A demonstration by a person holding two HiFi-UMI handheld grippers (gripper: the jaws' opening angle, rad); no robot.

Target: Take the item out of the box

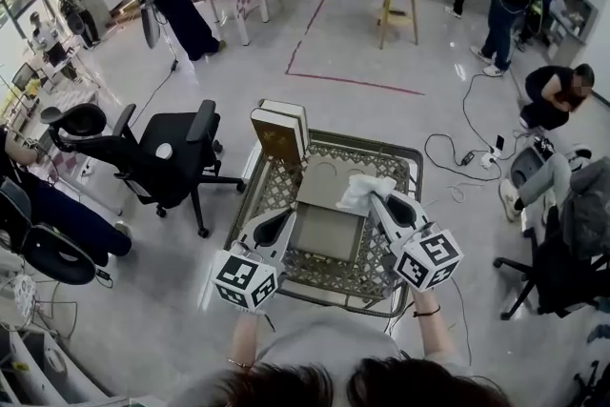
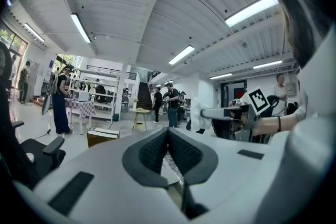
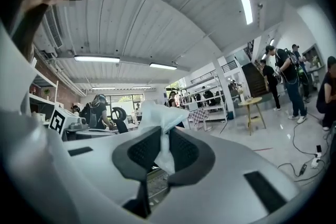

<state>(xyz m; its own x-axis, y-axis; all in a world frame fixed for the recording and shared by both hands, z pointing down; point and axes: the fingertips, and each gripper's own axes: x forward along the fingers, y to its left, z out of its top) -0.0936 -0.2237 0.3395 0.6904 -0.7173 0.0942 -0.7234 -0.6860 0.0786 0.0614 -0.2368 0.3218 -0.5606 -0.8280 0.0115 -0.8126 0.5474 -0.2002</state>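
1. Lighting: bright and even. Ceiling tube lights [image 2: 252, 9] are the main source, with daylight from a window [image 2: 11, 39].
2. Shadows: soft and faint on the floor [image 1: 400, 129].
3. Glare: tubes blown out; white cloth [image 1: 363, 190] nearly overexposed.
4. Distortion: both gripper views are fisheye with black corners.
5. Focus: left gripper [image 2: 167, 131] and right gripper [image 3: 161, 132] bodies are soft near the lens.
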